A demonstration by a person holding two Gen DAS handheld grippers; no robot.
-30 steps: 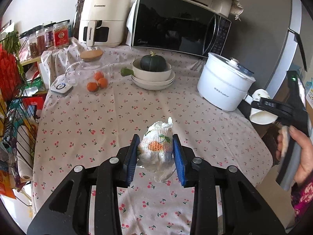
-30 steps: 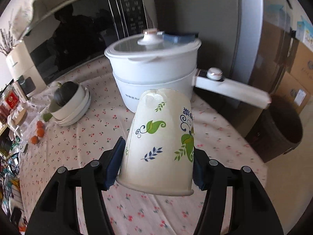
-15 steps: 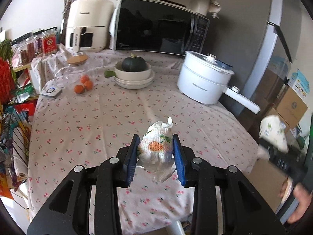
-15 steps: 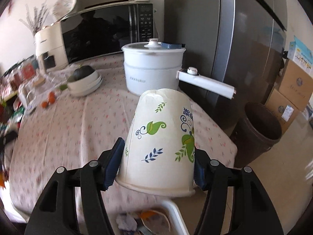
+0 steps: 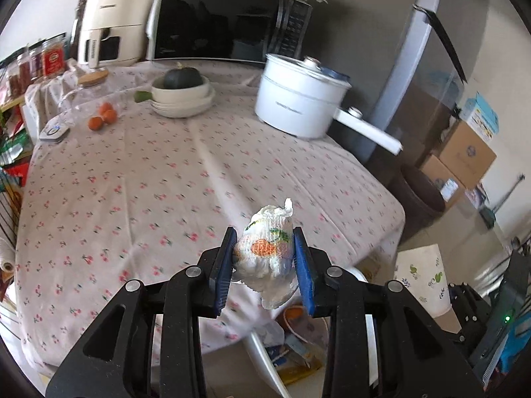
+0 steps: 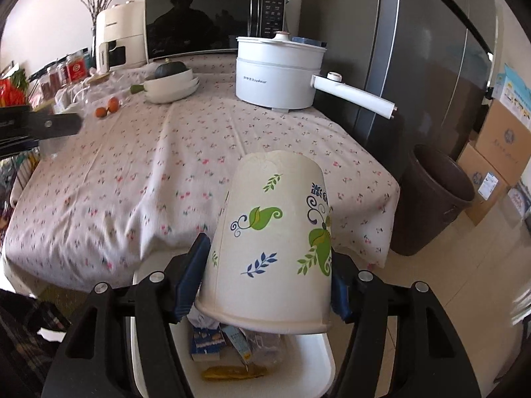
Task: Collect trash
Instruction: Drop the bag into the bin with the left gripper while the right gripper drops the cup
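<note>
My left gripper (image 5: 265, 265) is shut on a crumpled white tissue with an orange print (image 5: 267, 255), held over the table's front edge above a white trash bin (image 5: 265, 361). My right gripper (image 6: 265, 278) is shut on an upside-down white paper cup with green leaf prints (image 6: 275, 242), held right above the same white bin (image 6: 318, 358), which holds wrappers and other trash. The cup also shows at the lower right of the left wrist view (image 5: 423, 282).
The table has a cherry-print cloth (image 6: 149, 172). On it stand a white electric pot with a long handle (image 6: 278, 76), stacked bowls with a dark squash (image 6: 172, 83), small oranges (image 6: 106, 107), a microwave (image 6: 212, 33) and an air fryer (image 6: 116, 43). A brown bin (image 6: 431, 199) and cardboard boxes (image 6: 501, 146) stand at the right.
Both grippers have pulled back from the table and lowered; the white trash bin has come into view below them. Each still holds its item.
</note>
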